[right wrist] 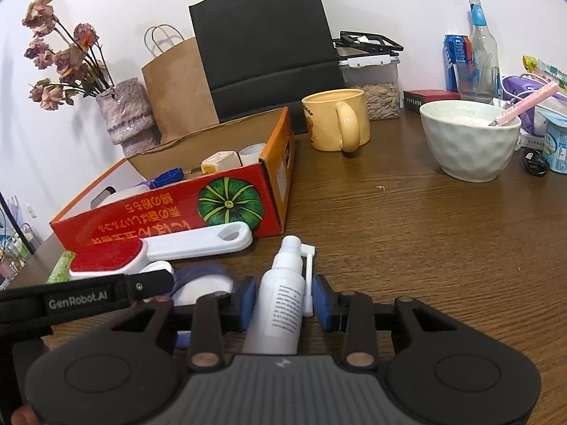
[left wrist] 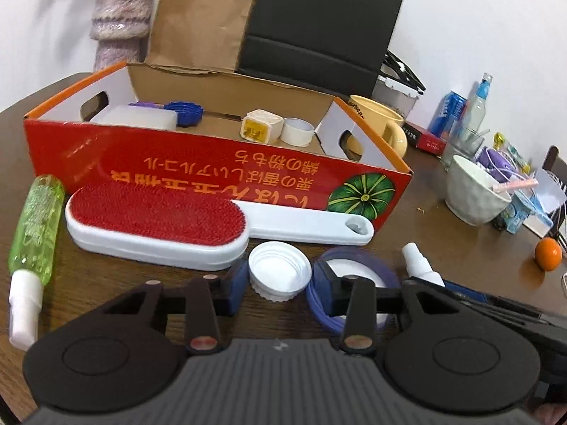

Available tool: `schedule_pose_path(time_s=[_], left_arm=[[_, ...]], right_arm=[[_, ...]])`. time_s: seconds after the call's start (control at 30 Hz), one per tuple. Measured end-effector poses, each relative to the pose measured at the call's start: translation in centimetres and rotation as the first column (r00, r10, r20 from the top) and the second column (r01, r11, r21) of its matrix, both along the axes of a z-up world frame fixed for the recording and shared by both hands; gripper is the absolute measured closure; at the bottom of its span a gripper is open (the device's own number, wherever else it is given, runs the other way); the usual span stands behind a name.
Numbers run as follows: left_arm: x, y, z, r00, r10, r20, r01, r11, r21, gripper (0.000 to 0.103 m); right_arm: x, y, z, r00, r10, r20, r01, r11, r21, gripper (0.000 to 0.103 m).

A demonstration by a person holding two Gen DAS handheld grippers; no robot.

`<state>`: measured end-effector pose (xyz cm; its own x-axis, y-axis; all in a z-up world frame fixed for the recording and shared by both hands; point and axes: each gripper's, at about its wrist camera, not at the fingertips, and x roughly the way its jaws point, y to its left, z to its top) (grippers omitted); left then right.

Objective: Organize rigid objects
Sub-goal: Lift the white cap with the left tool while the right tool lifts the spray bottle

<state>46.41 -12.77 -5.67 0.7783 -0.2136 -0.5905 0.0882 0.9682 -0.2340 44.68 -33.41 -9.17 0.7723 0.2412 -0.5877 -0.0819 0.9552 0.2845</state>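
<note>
A red cardboard box (left wrist: 212,163) stands open on the brown table and holds several small items. In front of it lie a red-and-white lint brush (left wrist: 156,223), a green spray bottle (left wrist: 33,219), a white jar lid (left wrist: 280,271) and a purple tape roll (left wrist: 354,279). My left gripper (left wrist: 280,287) is open, its blue pads either side of the white lid. My right gripper (right wrist: 283,299) is open around a white spray bottle (right wrist: 283,301) lying on the table; the pads stand just off its sides. The box (right wrist: 184,209) also shows in the right wrist view.
A yellow mug (right wrist: 336,124), a white bowl (right wrist: 471,141) with a pink spoon, a seed container (right wrist: 375,81), bottles, a can and packets crowd the right side. Paper bags (right wrist: 262,46) and a flower vase (right wrist: 127,117) stand behind the box. An orange (left wrist: 548,253) lies at right.
</note>
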Motion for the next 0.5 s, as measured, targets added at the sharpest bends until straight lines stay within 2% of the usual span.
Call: schedule_pose_path(time_s=[0.07, 0.1, 0.2, 0.33, 0.5], left_arm=[[-0.6, 0.3, 0.1, 1.000, -0.027, -0.005, 0.027, 0.999, -0.039, 0.093], [-1.1, 0.4, 0.4, 0.999, -0.037, 0.007, 0.037, 0.998, -0.048, 0.098], [-2.6, 0.1, 0.6, 0.999, -0.029, 0.045, 0.027, 0.999, 0.032, 0.101], [-3.4, 1.3, 0.5, 0.999, -0.031, 0.016, 0.031, 1.000, 0.003, 0.101], [-6.6, 2.6, 0.9, 0.997, -0.073, 0.001, 0.073, 0.997, 0.026, 0.101]], right_arm=[[-0.1, 0.0, 0.0, 1.000, 0.002, 0.001, -0.002, 1.000, 0.003, 0.069], [-0.1, 0.0, 0.0, 1.000, 0.003, 0.002, -0.003, 1.000, 0.005, 0.070], [-0.3, -0.1, 0.0, 1.000, 0.012, 0.002, -0.012, 1.000, 0.015, 0.070], [-0.8, 0.3, 0.1, 1.000, 0.026, 0.005, -0.026, 1.000, 0.005, 0.070], [-3.7, 1.4, 0.7, 0.997, 0.071, 0.030, -0.070, 0.997, -0.033, 0.070]])
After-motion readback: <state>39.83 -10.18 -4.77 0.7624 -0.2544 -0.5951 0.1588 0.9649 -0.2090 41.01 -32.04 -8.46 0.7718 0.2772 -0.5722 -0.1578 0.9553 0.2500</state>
